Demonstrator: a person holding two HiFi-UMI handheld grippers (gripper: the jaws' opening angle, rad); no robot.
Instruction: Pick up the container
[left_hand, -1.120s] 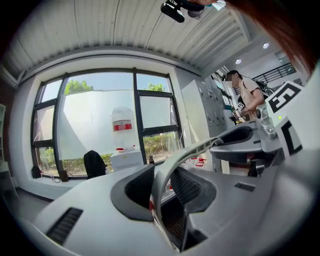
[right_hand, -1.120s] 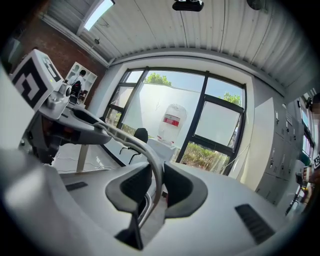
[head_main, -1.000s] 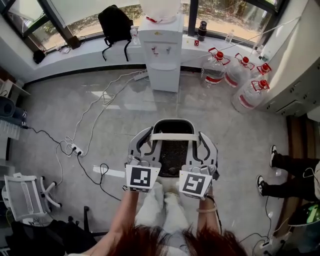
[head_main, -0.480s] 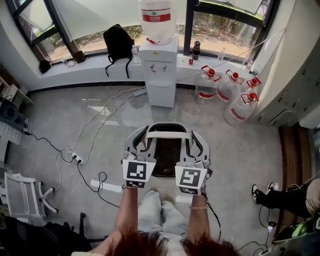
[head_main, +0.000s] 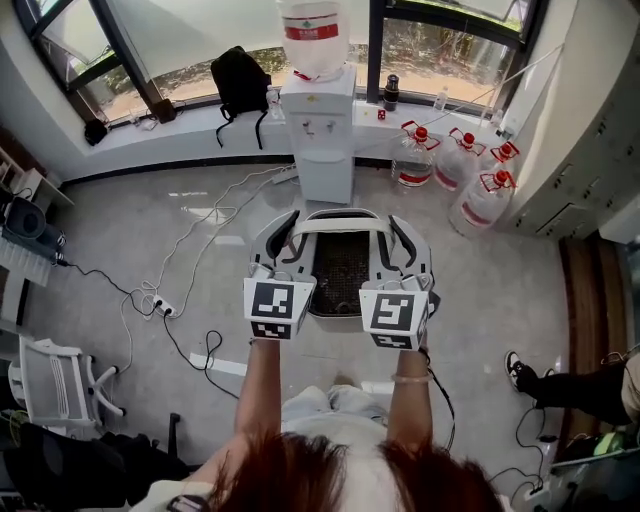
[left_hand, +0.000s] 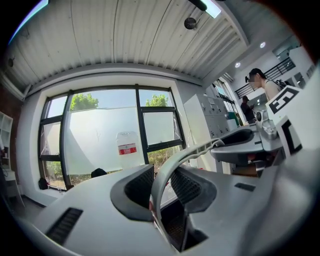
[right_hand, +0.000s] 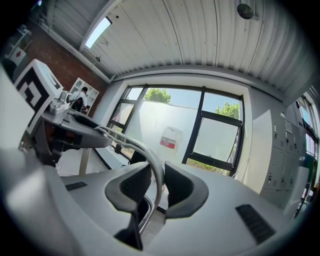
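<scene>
— What has changed since the last entry?
— Item one, container (head_main: 340, 270): it is higher and farther out from me than a second ago. It is clear of the floor (head_main: 200, 240), in front of the water dispenser (head_main: 322, 130). The jaws of my right claw (head_main: 400, 245) have just been easing apart a little, with the handle (head_main: 340, 222) between them.

— Grip?
— My left claw (head_main: 283, 245) is clamped on the left end of the white handle, my right claw on the right end. In each gripper view the bar runs between the dark pads (left_hand: 135, 187) and is pinched there.

— Counts?
— Container: one, white, black mesh inside.
Claws: two.
Dispenser: one, with one bottle (head_main: 312, 30) on top.
Water jugs (head_main: 413, 160), red caps, at the floor's right edge by the cabinets (head_main: 590, 150): three for certain, possibly a fourth, since they overlap.
Backpack (head_main: 240, 75): one, black, on the window sill (head_main: 180, 135), left part.
Power strip (head_main: 158, 305): one, towards the floor's left edge.

— Any writing?
— Bottle: red label, print too small to read. Each claw's marker cube (head_main: 278, 307): a black-and-white square pattern, no words.
</scene>
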